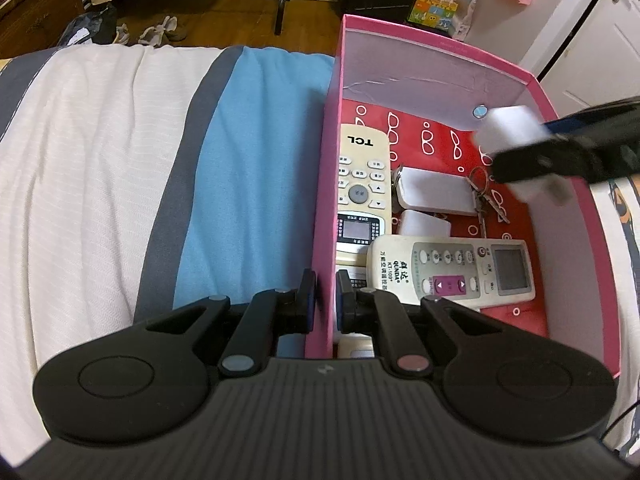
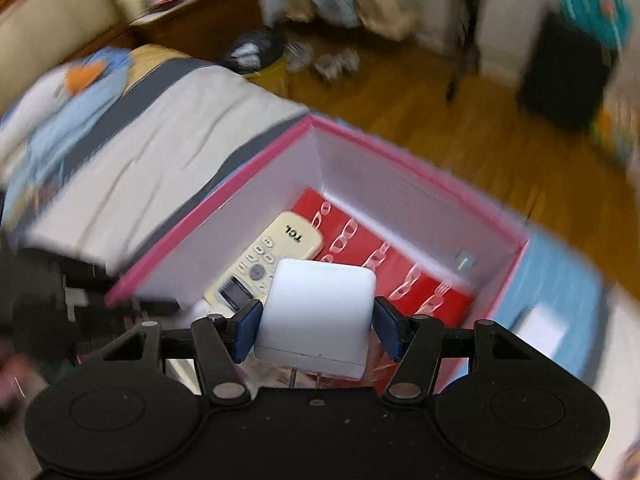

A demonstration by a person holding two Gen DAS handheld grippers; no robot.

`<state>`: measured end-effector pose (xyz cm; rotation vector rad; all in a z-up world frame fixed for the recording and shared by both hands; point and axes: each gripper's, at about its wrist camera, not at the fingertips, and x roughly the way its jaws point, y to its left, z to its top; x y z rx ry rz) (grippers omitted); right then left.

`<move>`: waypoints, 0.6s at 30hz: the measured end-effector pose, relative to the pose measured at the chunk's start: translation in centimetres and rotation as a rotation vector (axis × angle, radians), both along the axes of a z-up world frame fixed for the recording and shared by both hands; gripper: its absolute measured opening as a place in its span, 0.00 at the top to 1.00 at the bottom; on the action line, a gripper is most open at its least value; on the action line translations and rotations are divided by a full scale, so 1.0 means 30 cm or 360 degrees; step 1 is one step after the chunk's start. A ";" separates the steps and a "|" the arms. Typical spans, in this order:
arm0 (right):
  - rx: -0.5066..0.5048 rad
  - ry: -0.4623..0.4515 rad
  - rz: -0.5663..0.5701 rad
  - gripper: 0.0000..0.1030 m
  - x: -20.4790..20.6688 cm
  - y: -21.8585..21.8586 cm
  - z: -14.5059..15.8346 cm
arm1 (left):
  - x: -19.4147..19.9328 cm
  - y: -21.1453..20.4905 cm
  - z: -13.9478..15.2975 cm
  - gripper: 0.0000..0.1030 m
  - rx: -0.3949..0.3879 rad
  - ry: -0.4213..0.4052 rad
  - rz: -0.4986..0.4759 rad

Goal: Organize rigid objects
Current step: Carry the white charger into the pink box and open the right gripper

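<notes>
My right gripper [image 2: 316, 330] is clamped on a white charger block [image 2: 318, 316], held above the pink box [image 2: 216, 204]; my left gripper [image 1: 325, 300] is pinched shut on the box's near wall, steadying it. I'd drop the block onto bare red floor beside the TCL remote [image 2: 266, 264], clear of the keys [image 1: 482, 192], and only let go once it's low.

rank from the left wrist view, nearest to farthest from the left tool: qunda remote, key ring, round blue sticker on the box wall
1. QUNDA remote, just right of the left tool, in the box.
2. Key ring, mid-box, farther right.
3. Round blue sticker, on the far wall.
</notes>
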<state>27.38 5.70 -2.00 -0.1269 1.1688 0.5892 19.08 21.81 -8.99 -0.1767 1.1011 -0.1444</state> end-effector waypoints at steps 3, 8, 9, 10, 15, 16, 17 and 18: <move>-0.0005 0.0049 -0.0016 0.37 0.031 0.041 -0.056 | -0.006 -0.002 0.000 0.92 0.0008 -0.0010 -0.0011; -0.0071 0.0115 -0.0043 0.37 0.041 0.049 -0.132 | -0.005 -0.003 -0.003 0.92 0.0013 -0.0019 -0.0010; -0.0106 0.0109 -0.0044 0.37 0.049 0.050 -0.142 | -0.006 -0.005 -0.003 0.92 0.0018 -0.0017 -0.0011; -0.0155 0.0099 -0.0039 0.37 0.045 0.054 -0.156 | -0.008 -0.006 -0.002 0.92 0.0022 -0.0021 -0.0017; -0.0229 0.0045 -0.0026 0.36 0.029 0.053 -0.175 | -0.012 0.000 -0.001 0.92 0.0012 -0.0026 -0.0032; -0.0206 0.0017 -0.0033 0.35 0.023 0.050 -0.156 | -0.012 0.001 -0.001 0.92 0.0012 -0.0028 -0.0036; -0.0181 -0.0004 -0.0037 0.35 0.018 0.045 -0.135 | -0.013 0.001 0.000 0.92 0.0012 -0.0028 -0.0040; -0.0151 -0.0021 -0.0032 0.35 0.020 0.036 -0.107 | -0.012 0.001 0.000 0.92 0.0014 -0.0026 -0.0045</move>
